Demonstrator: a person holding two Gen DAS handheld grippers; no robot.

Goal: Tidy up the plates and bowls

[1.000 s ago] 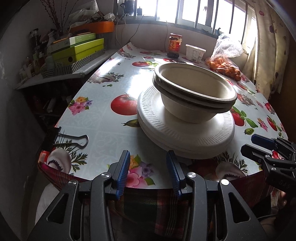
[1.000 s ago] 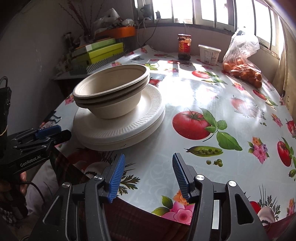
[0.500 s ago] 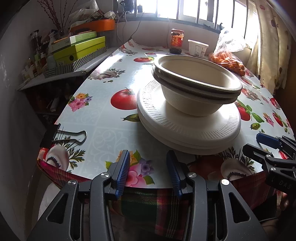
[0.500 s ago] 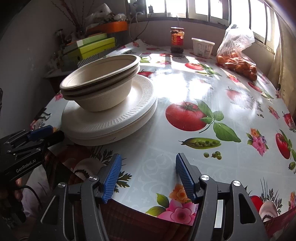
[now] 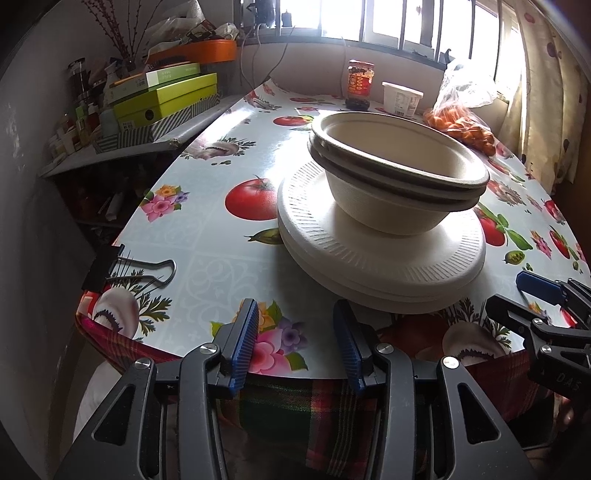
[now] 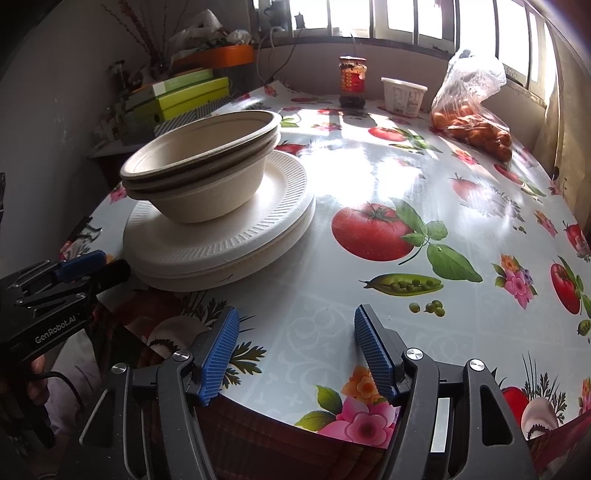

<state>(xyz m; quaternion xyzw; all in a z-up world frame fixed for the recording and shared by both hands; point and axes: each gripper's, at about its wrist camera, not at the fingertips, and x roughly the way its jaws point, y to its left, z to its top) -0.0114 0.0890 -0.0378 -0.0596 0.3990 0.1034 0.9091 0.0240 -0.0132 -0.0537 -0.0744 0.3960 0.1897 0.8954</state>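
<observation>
Now bowls (image 5: 397, 173) sit nested atop stacked plates (image 5: 380, 266) near the desk (image 6: 369, 302) front edge. Left gripper (image 5: 295, 343) approx half open, empty, just short of plates. Right gripper (image 6: 295, 354) jaws opening, nothing btwn them.

Daylight is pouring through the barred window (image 6: 406, 18), glaring off the counter (image 6: 369, 166) below it; a curtain (image 5: 543, 92) is hanging beside it.
</observation>
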